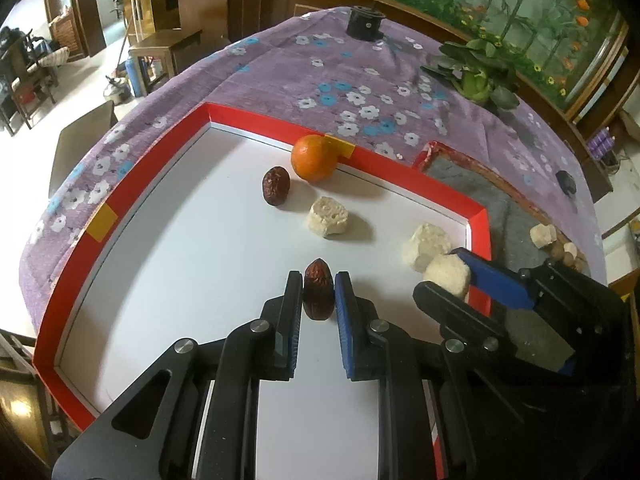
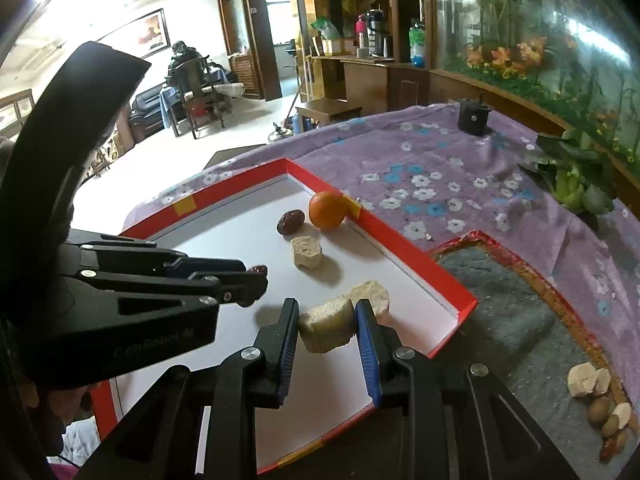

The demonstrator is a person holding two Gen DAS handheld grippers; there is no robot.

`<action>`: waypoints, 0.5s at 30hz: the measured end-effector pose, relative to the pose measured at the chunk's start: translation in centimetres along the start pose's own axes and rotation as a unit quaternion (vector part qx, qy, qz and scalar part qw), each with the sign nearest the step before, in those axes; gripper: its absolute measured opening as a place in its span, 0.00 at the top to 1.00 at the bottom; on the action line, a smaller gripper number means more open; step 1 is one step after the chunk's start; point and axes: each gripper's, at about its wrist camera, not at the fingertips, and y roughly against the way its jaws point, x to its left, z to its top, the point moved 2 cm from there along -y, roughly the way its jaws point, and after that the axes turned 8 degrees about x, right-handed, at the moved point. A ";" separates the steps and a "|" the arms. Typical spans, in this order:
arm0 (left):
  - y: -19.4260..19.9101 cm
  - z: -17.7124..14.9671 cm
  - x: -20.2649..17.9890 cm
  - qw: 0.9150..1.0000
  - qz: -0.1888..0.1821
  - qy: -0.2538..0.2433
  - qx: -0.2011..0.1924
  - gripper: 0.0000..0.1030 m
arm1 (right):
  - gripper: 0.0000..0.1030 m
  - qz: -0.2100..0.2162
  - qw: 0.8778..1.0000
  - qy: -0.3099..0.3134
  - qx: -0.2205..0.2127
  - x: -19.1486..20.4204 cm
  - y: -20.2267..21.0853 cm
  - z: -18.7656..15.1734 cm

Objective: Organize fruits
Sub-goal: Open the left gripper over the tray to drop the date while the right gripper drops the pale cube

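Red tray [image 1: 478,216] half-filled; my left gripper [image 1: 319,294] clamps a date [image 1: 318,295], right gripper [image 2: 327,330] clamps a chunk [image 2: 326,330], basket [image 2: 516,258] pile left.

Faint embossed lettering on left gripper [image 2: 256,280] body, near left of right wrist view: roughly "GenRobot AI". Nothing else legible.

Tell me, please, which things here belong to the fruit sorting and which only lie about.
Belong:
- left gripper, shut on a red date
- right gripper, shut on a pale chunk
- orange
- red box
- grey-lined tray

Lying about:
- potted plant
- black cylinder
- floral cloth
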 end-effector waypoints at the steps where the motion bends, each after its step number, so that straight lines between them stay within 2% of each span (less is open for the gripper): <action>1: -0.2 0.0 -0.1 1.000 0.001 -0.001 0.002 0.85 | 0.73 0.001 1.000 -0.004 0.003 -0.2 -0.3 -0.2; 5: -0.5 0.0 -0.2 1.000 0.014 0.000 0.000 0.82 | 0.73 0.009 1.000 -0.030 0.004 -1.0 -0.9 -0.8; 6: -0.6 0.0 -0.2 1.000 0.015 0.000 0.000 0.76 | 0.73 0.012 0.999 -0.038 0.005 -1.2 -1.0 -1.0; 7: -0.7 -0.1 -0.2 1.000 0.016 0.002 0.001 0.64 | 0.73 0.014 0.999 -0.042 0.002 -1.2 -1.0 -1.1; 9: -0.7 -0.4 -0.1 1.000 0.011 0.007 -0.002 0.50 | 0.68 0.013 0.999 -0.043 -0.004 -1.0 -0.7 -1.2; 12: -0.1 -0.5 0.2 1.000 0.018 0.013 -0.008 0.49 | 0.55 -0.002 0.999 -0.033 -0.008 -0.5 0.1 -1.2; 15: 0.9 -0.7 0.4 0.999 0.025 0.017 -0.020 0.49 | 0.53 -0.003 0.999 -0.041 -0.018 -0.6 1.3 -1.7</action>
